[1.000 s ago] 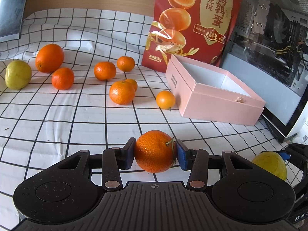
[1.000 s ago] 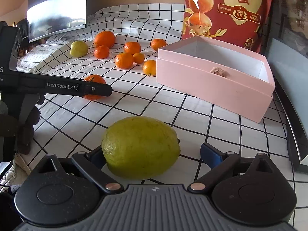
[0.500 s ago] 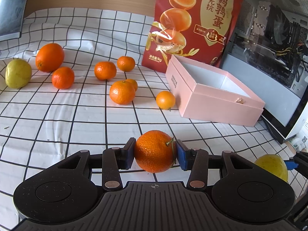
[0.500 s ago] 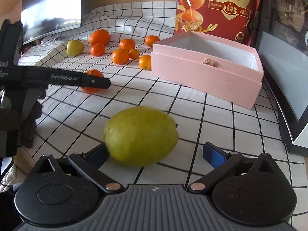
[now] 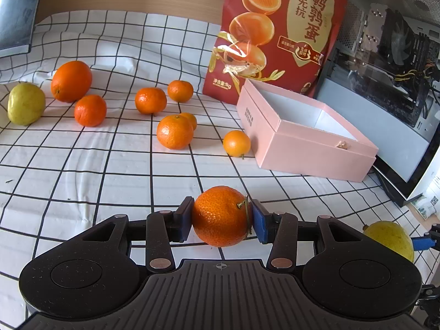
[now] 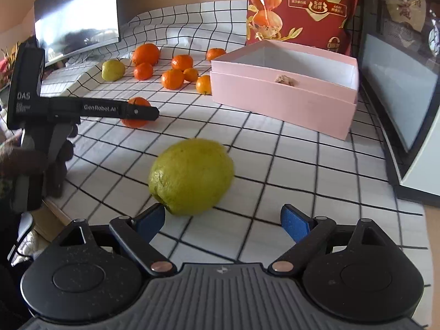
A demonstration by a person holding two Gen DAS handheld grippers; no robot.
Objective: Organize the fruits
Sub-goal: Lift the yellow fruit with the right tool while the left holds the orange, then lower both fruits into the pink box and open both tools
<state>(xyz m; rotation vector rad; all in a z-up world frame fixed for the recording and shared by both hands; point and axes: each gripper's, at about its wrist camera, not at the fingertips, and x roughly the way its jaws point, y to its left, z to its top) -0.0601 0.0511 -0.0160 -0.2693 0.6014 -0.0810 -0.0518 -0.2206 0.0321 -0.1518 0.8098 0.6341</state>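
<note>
hidden: mandarin (image 6: 136,112) partly behind left gripper (image 6: 143,113) | unclear: small scrap (image 6: 286,80) in pink box (image 6: 283,101)

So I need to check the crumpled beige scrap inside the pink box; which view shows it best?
The right wrist view: the crumpled beige scrap lies in plain sight inside the pink cardboard box. The left wrist view shows only its top over the box wall.

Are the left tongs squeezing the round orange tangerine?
Touching. The left wrist view shows the left tongs with both pads pressed against the sides of the round orange tangerine, no gap either side.

Fruit (image 5: 174,135) and box (image 5: 316,148) on checked cloth (image 5: 82,170)
</note>
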